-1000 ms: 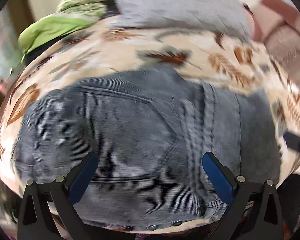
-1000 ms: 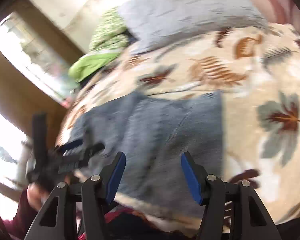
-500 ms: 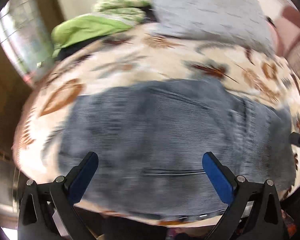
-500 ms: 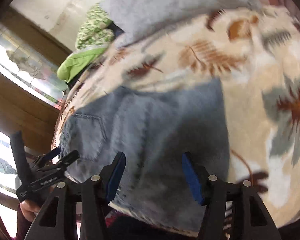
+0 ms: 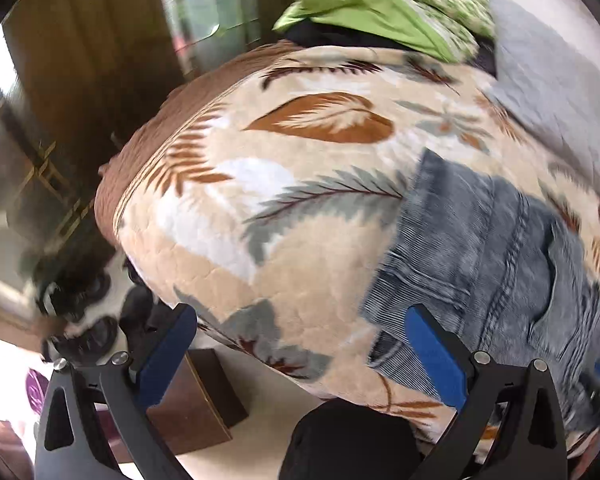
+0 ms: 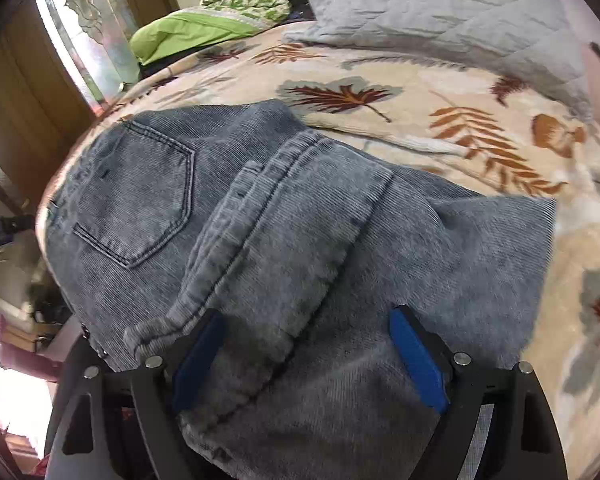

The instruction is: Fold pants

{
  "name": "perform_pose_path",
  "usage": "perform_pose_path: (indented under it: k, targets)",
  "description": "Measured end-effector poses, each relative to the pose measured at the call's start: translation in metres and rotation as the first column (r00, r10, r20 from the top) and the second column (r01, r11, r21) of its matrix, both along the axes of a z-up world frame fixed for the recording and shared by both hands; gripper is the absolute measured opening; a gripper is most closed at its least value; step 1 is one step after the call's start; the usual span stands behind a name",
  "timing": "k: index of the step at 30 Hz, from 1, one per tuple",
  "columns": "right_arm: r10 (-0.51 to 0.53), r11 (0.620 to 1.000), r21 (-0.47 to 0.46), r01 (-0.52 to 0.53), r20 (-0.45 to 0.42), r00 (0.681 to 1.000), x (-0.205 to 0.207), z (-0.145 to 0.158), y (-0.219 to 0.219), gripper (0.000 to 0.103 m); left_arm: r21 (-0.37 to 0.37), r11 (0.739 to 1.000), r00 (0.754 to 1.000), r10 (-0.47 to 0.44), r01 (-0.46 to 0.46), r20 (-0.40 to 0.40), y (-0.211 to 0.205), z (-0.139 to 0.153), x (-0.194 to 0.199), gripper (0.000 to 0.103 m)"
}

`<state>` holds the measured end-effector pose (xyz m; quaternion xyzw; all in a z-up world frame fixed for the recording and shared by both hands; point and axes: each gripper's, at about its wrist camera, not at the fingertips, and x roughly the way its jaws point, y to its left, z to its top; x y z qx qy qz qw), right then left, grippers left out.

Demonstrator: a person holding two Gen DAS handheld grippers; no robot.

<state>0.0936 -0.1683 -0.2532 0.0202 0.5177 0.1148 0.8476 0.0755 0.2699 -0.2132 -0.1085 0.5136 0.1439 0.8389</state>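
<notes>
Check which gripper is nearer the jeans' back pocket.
Right. The right gripper hangs over the jeans, beside the back pocket; the left gripper is off their edge, over the blanket.

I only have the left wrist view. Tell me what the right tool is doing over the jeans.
Observer: The right tool hangs over the jeans, jaws opening; denim lies below them, unpinched.
Operator: Describe the fold.
Observer: A top layer lies slanted across the middle, not lined up with the layer beneath.
Operator: Report where the right-hand edge ends.
Observer: On the leaf-print blanket, short of the grey quilt.
</notes>
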Motion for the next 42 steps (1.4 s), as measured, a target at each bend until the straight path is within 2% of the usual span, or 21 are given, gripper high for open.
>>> perform_pose_path:
  k: [3,5,7,10,11,14,16,20,22,24,26,27,29,32,35,36,38,39,40,41,42]
  targets:
    - [-0.049,0.993,0.109,0.043,0.051,0.997,-0.017,0.018,-0.01,0.086,-0.053,0.999,1.0,0.013,-0.012,0.018,0.008,-0.001,-0.003,0.103]
    - [-0.052,0.998,0.044,0.047,0.114,0.992,-0.025,0.029,-0.012,0.086,-0.09,0.996,0.999,0.007,-0.004,0.033,0.009,-0.002,-0.001,0.103]
    - [-0.054,0.999,0.001,0.054,0.11,0.992,-0.026,0.03,-0.017,0.086,-0.127,0.992,0.999,-0.008,0.013,0.046,0.004,-0.006,0.004,0.102]
    - [-0.079,0.997,0.017,0.08,-0.052,0.996,-0.016,-0.002,-0.027,0.086,-0.143,0.988,0.997,-0.055,0.061,0.047,-0.011,-0.011,0.014,0.075]
    - [-0.059,0.998,0.005,0.059,0.01,0.998,-0.022,-0.001,-0.025,0.088,-0.156,0.985,0.997,-0.068,0.072,0.036,-0.014,-0.015,0.016,0.073]
    - [-0.043,0.998,-0.051,0.043,0.016,0.999,-0.023,-0.002,-0.017,0.088,-0.237,0.967,0.996,-0.092,0.092,0.011,-0.021,-0.029,0.02,0.073]
    - [-0.055,0.998,-0.03,0.055,-0.005,0.998,-0.019,-0.002,-0.02,0.088,-0.235,0.968,0.996,-0.092,0.088,-0.008,-0.024,-0.036,0.022,0.073]
    - [-0.054,0.998,-0.029,0.054,-0.007,0.998,-0.018,-0.002,-0.02,0.088,-0.233,0.969,0.996,-0.085,0.085,0.009,-0.027,-0.038,0.024,0.073]
    - [-0.056,0.998,-0.028,0.056,-0.007,0.998,-0.02,-0.003,-0.021,0.088,-0.244,0.964,0.995,-0.097,0.101,0.028,-0.03,-0.035,0.023,0.073]
    - [-0.055,0.998,-0.025,0.055,-0.01,0.998,-0.018,-0.004,-0.019,0.088,-0.282,0.949,0.989,-0.127,0.144,0.077,-0.032,-0.028,0.022,0.074]
    - [-0.054,0.998,-0.023,0.054,-0.011,0.998,-0.018,-0.004,-0.019,0.088,-0.329,0.929,0.984,-0.137,0.169,0.117,-0.031,-0.022,0.021,0.081]
    - [-0.053,0.998,-0.023,0.053,-0.011,0.999,-0.017,-0.004,-0.019,0.088,-0.335,0.929,0.984,-0.124,0.159,0.124,-0.029,-0.02,0.021,0.083]
    - [-0.053,0.998,-0.022,0.053,-0.01,0.999,-0.017,-0.004,-0.019,0.088,-0.343,0.929,0.989,-0.108,0.137,0.103,-0.026,-0.023,0.024,0.084]
    - [-0.053,0.998,-0.021,0.053,-0.009,0.999,-0.017,-0.005,-0.019,0.088,-0.409,0.901,0.989,-0.143,0.143,0.032,-0.031,-0.044,0.034,0.084]
    - [-0.048,0.999,-0.017,0.048,-0.01,0.999,-0.018,-0.004,-0.02,0.088,-0.385,0.912,0.989,-0.142,0.144,0.035,-0.039,-0.052,0.034,0.083]
    - [-0.046,0.999,-0.016,0.046,-0.009,0.999,-0.018,-0.004,-0.02,0.088,-0.38,0.914,0.989,-0.139,0.145,0.043,-0.041,-0.051,0.033,0.081]
    - [-0.042,0.999,-0.012,0.042,-0.007,0.999,-0.019,-0.004,-0.021,0.088,-0.399,0.904,0.988,-0.142,0.153,0.058,-0.041,-0.049,0.034,0.059]
    - [-0.042,0.999,-0.011,0.042,-0.006,0.999,-0.019,-0.004,-0.02,0.088,-0.412,0.898,0.988,-0.143,0.156,0.063,-0.041,-0.048,0.035,0.054]
    - [-0.042,0.999,-0.011,0.042,-0.005,0.999,-0.019,-0.004,-0.02,0.088,-0.427,0.89,0.987,-0.146,0.162,0.07,-0.04,-0.048,0.036,0.044]
    - [-0.042,0.999,-0.012,0.042,-0.005,0.999,-0.019,-0.004,-0.02,0.088,-0.443,0.88,0.985,-0.153,0.17,0.076,-0.041,-0.048,0.038,0.037]
    - [-0.044,0.999,-0.012,0.044,-0.005,0.999,-0.019,-0.004,-0.019,0.088,-0.442,0.88,0.985,-0.156,0.174,0.078,-0.041,-0.048,0.038,0.036]
